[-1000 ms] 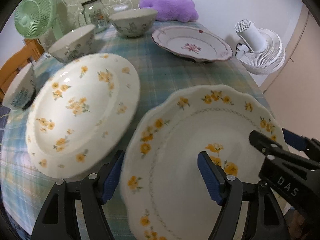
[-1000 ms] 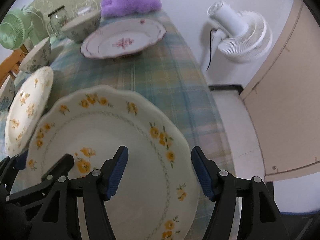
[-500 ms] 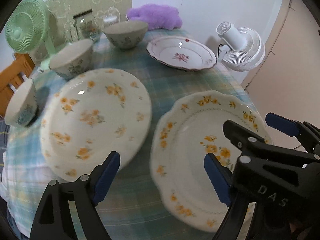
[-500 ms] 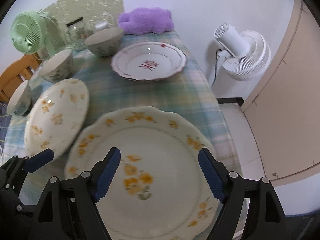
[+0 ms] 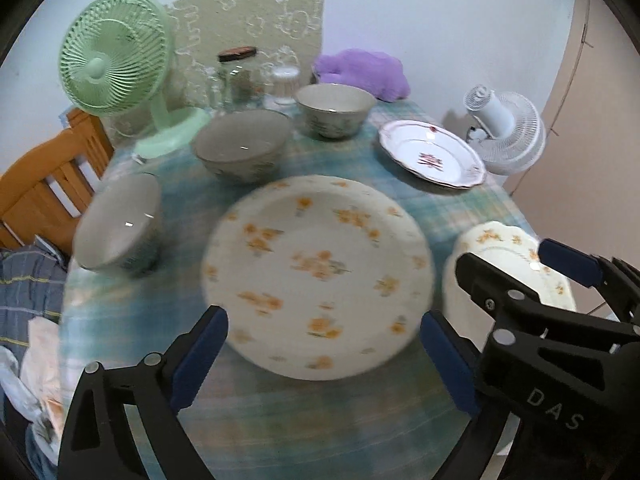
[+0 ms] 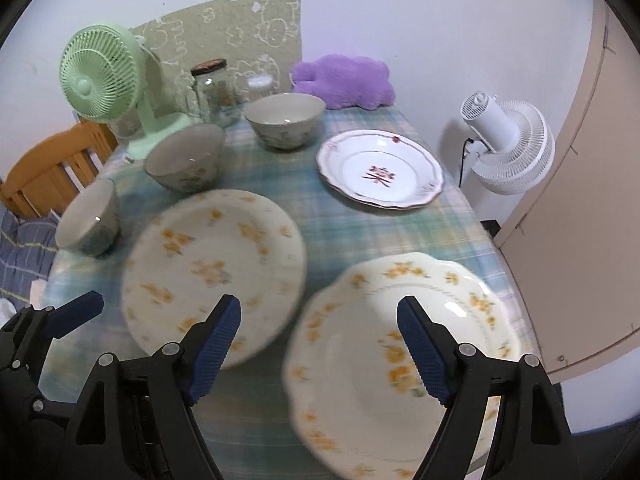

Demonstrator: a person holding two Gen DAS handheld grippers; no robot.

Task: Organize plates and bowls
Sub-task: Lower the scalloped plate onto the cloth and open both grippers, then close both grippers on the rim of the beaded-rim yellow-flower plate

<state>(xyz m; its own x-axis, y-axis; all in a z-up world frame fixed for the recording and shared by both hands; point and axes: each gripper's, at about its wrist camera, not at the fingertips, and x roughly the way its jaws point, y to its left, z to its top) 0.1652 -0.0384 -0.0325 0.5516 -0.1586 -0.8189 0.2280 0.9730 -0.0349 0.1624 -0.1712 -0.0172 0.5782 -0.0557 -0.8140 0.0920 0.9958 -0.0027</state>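
Observation:
A round plate with yellow flowers [image 5: 320, 272] [image 6: 212, 264] lies on the checked tablecloth. To its right, near the table's corner, lies a scalloped plate with yellow flowers [image 6: 400, 352] [image 5: 504, 248]. A white plate with a red motif [image 6: 380, 168] [image 5: 432, 152] sits further back. Three bowls [image 5: 336, 108] [image 5: 240, 144] [image 5: 120, 224] stand behind and left. My left gripper [image 5: 323, 322] hovers over the round plate's near edge, its jaws opening with nothing held. My right gripper [image 6: 318, 306] [image 5: 516, 264] hangs above the scalloped plate's left rim, open and not holding anything.
A green fan [image 5: 116, 64], glass jars [image 5: 236, 76] and a purple plush [image 5: 360, 72] line the back of the table. A white fan [image 5: 508, 132] stands off the right edge. A wooden chair [image 5: 40, 184] and a striped cloth [image 5: 24, 288] are at the left.
Both grippers have drawn back and risen away from the scalloped plate, and their jaws stand wider. The left view has swung over to the round plate.

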